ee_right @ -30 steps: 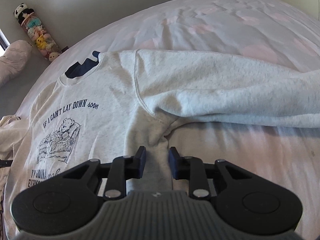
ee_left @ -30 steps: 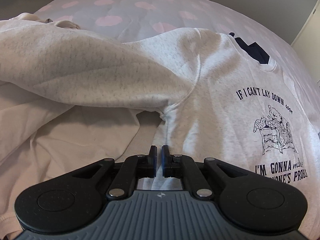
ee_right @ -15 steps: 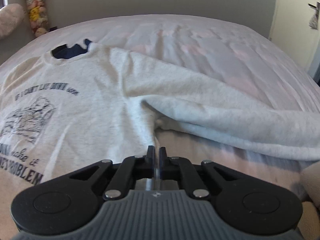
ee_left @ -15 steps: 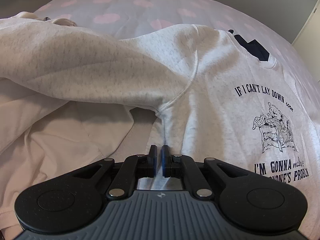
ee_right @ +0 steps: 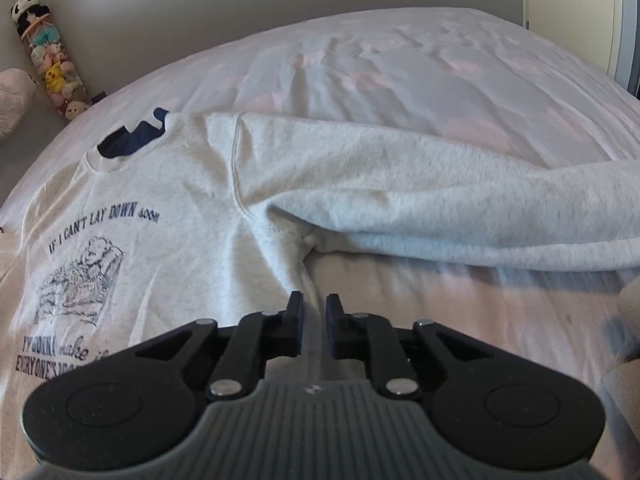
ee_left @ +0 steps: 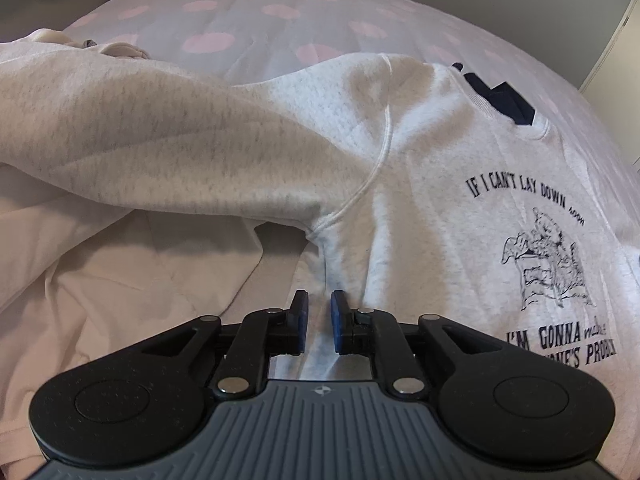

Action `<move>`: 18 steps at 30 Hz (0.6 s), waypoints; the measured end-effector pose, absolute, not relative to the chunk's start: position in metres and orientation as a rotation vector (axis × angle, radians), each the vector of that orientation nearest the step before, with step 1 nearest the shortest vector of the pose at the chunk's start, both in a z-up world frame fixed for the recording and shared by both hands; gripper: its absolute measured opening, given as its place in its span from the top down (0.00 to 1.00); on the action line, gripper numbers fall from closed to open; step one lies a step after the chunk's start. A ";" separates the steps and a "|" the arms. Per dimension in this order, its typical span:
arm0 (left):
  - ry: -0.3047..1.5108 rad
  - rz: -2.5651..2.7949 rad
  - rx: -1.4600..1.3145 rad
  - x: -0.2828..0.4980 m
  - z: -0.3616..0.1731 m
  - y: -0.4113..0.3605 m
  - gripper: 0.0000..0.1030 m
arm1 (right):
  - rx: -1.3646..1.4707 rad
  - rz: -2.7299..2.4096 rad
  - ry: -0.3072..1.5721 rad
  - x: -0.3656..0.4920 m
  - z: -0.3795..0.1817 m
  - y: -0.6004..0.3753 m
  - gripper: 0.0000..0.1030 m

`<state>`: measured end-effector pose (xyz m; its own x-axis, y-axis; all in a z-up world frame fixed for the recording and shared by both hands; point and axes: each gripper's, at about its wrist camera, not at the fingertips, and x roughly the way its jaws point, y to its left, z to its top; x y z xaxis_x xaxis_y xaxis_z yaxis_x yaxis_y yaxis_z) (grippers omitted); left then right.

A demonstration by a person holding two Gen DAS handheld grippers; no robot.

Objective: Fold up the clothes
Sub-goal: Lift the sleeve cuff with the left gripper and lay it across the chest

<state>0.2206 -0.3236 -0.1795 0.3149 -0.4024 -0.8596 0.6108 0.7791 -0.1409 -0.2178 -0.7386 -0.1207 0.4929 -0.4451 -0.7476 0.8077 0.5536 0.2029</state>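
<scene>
A light grey sweatshirt (ee_left: 420, 200) with a dark printed drawing and slogan lies face up on the bed, its navy neck lining (ee_left: 500, 100) at the far end. One sleeve (ee_left: 160, 140) stretches off to the left. My left gripper (ee_left: 319, 300) sits low at the side seam below that armpit; its jaws are opening, with a strip of the fabric lying between the parted pads. In the right wrist view the sweatshirt (ee_right: 180, 184) spreads left and its other sleeve (ee_right: 440, 192) runs right. My right gripper (ee_right: 314, 302) is at that side seam, jaws opening, with the fabric edge between them.
The bed cover (ee_left: 280, 12) is pale with pink spots and wrinkles (ee_right: 400, 60). A cream garment (ee_left: 100, 280) lies under the left sleeve. A clear tube of plush toys (ee_right: 52, 64) leans on the wall at the bed's far left corner. A door stands at the right.
Both grippers, shut on the side seams half a second ago, now have their jaws parted. The right wrist view has swung, so the sweatshirt print sits more in frame.
</scene>
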 end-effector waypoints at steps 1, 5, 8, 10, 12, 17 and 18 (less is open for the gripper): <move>1.055 -0.668 0.236 0.220 -0.181 -0.325 0.89 | 0.600 -0.820 0.708 -0.218 -0.124 -0.738 0.85; 1.051 -0.648 0.249 0.218 -0.171 -0.325 0.89 | 0.602 -0.854 0.649 -0.226 -0.117 -0.722 0.84; 1.002 -0.663 0.255 0.212 -0.146 -0.309 0.83 | 0.579 -0.877 0.584 -0.232 -0.101 -0.700 0.69; 0.963 -0.650 0.243 0.211 -0.128 -0.293 0.82 | 0.558 -0.896 0.543 -0.233 -0.092 -0.684 0.63; 0.931 -0.619 0.221 0.216 -0.109 -0.271 0.81 | 0.557 -0.897 0.517 -0.231 -0.088 -0.669 0.63; 0.870 -0.454 0.117 0.252 -0.056 -0.204 0.74 | 0.547 -0.870 0.521 -0.210 -0.096 -0.645 0.63; 0.857 -0.420 0.088 0.261 -0.048 -0.190 0.72 | 0.530 -0.864 0.529 -0.205 -0.098 -0.641 0.62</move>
